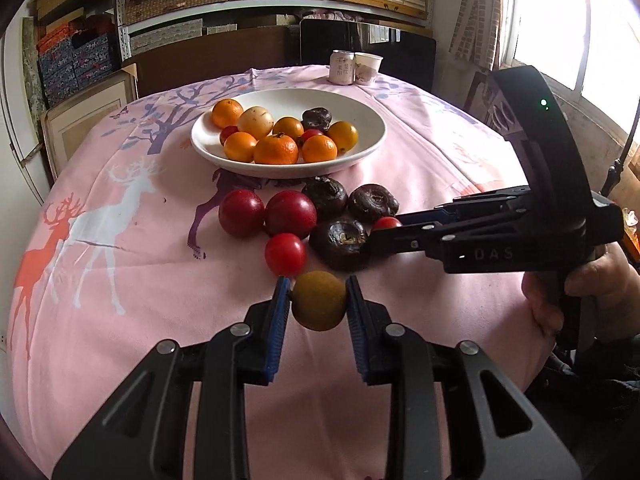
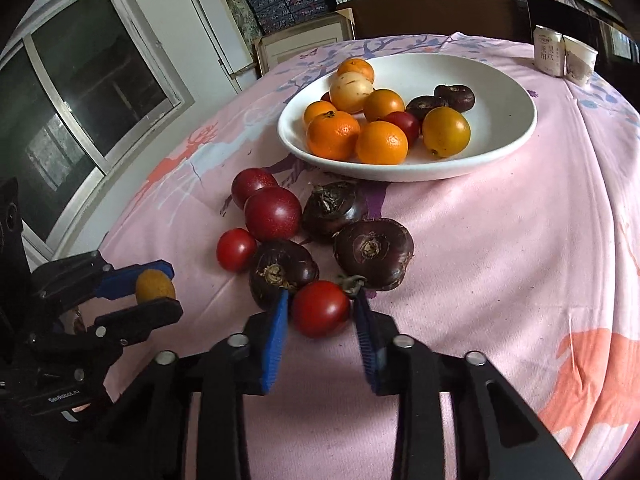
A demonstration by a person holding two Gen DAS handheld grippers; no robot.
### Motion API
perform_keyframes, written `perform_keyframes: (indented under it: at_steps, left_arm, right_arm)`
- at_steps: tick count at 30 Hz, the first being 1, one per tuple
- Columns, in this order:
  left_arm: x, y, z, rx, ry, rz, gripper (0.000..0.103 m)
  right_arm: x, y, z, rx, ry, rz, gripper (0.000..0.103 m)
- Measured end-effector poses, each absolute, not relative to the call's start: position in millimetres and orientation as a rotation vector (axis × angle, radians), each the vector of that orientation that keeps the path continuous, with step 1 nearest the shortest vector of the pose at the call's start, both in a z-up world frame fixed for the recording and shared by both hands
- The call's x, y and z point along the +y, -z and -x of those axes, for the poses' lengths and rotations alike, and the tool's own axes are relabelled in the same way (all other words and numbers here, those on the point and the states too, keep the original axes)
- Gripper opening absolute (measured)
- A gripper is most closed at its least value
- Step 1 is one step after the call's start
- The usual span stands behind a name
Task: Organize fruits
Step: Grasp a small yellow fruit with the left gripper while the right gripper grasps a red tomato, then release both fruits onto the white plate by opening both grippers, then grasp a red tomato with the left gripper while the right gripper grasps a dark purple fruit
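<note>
While the left hand-held gripper (image 1: 319,294) clasps a longan (image 1: 319,301) above the surface (image 1: 420,168), the right hand-held gripper (image 2: 322,307), spread around a tomato (image 2: 321,309), should pinch gently to avoid bruising before lifting toward the bowl (image 2: 500,136).

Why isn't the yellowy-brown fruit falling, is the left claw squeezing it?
Touching. In the left wrist view both blue pads of the left claw press the sides of the brown fruit.
</note>
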State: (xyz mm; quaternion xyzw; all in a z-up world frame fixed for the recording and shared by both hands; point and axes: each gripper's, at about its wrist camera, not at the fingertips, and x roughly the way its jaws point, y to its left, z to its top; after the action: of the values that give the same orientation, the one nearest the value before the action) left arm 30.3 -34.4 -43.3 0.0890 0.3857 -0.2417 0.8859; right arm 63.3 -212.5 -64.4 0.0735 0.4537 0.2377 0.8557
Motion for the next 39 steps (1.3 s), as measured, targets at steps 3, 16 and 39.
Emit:
perform_keyframes:
  at_steps: [3, 16, 39]
  left_arm:
    - [-33.2, 42.9, -31.0, 0.801, 0.51, -0.173, 0.027]
    - [-62.8, -12.9, -138.9, 0.729, 0.519, -0.104, 0.028]
    - [-33.7, 20.3, -81.5, 0.737, 0.464, -0.237, 0.069]
  right_arm:
    - [-218.5, 63.0, -58.0, 0.944, -0.516, -0.183, 0.029]
    - [-281.1, 3.3, -137.1, 0.823, -0.389, -0.33, 0.03]
    - [-240.9, 34.9, -76.9, 0.845, -0.428, -0.095, 0.054]
